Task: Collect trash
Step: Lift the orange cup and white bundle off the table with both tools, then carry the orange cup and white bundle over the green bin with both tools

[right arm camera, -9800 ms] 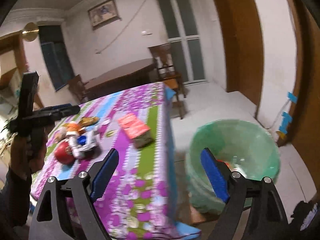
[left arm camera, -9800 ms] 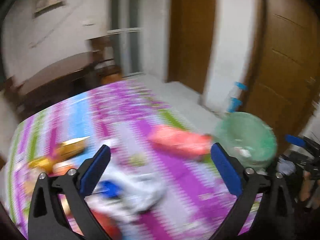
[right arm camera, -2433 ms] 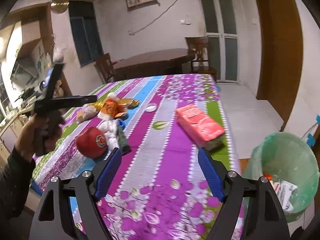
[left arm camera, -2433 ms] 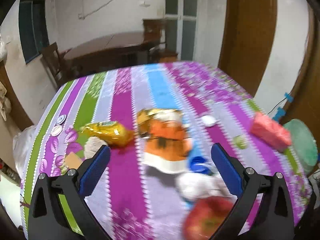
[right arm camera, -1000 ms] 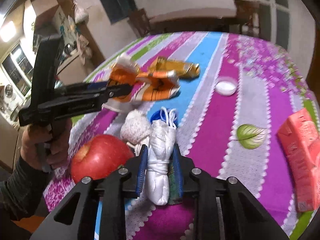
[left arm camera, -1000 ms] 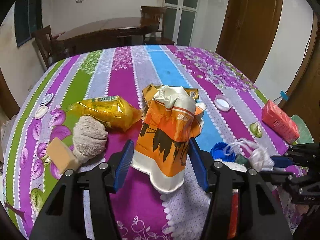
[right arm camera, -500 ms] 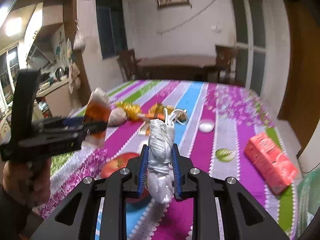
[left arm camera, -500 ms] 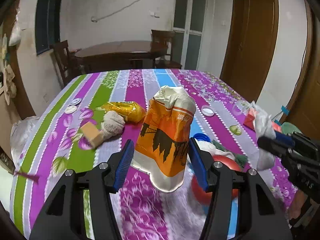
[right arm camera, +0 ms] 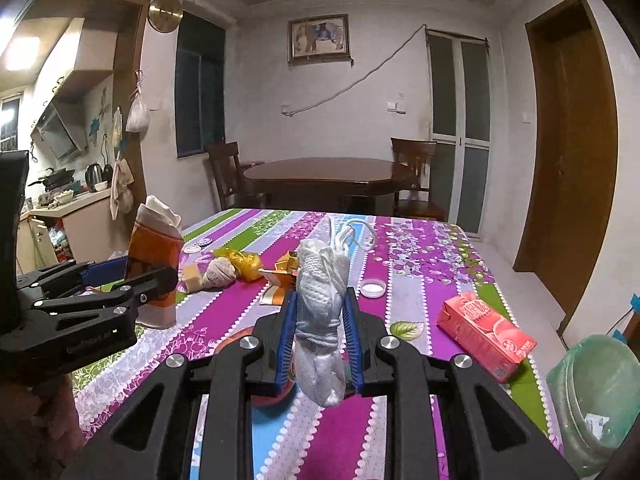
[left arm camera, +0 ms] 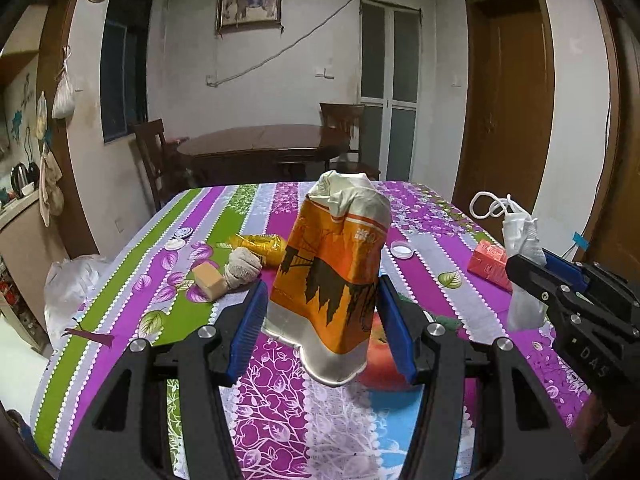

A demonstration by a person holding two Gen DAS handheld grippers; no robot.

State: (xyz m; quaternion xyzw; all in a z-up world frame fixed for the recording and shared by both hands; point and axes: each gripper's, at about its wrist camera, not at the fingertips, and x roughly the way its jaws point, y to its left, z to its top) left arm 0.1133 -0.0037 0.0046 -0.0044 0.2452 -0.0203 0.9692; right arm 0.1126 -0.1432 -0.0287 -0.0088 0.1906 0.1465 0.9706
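Observation:
My left gripper (left arm camera: 320,320) is shut on an orange and white snack bag (left arm camera: 332,276) and holds it upright above the table; the bag also shows in the right wrist view (right arm camera: 154,256). My right gripper (right arm camera: 320,340) is shut on a white knotted cloth bundle with cord (right arm camera: 322,312), lifted off the table; the bundle also shows in the left wrist view (left arm camera: 522,268). A green-lined trash bin (right arm camera: 596,396) stands on the floor at the table's right front corner.
On the purple striped tablecloth (right arm camera: 416,264) lie a red carton (right arm camera: 486,332), a white lid (right arm camera: 373,288), a yellow wrapper (left arm camera: 262,244), a beige ball (left arm camera: 242,266), a tan block (left arm camera: 208,280) and a red apple (left arm camera: 384,354). A wooden table with chairs (right arm camera: 328,178) stands behind.
Both grippers have risen and levelled with their loads. The table items look lower and farther, and the bin has come into the right wrist view.

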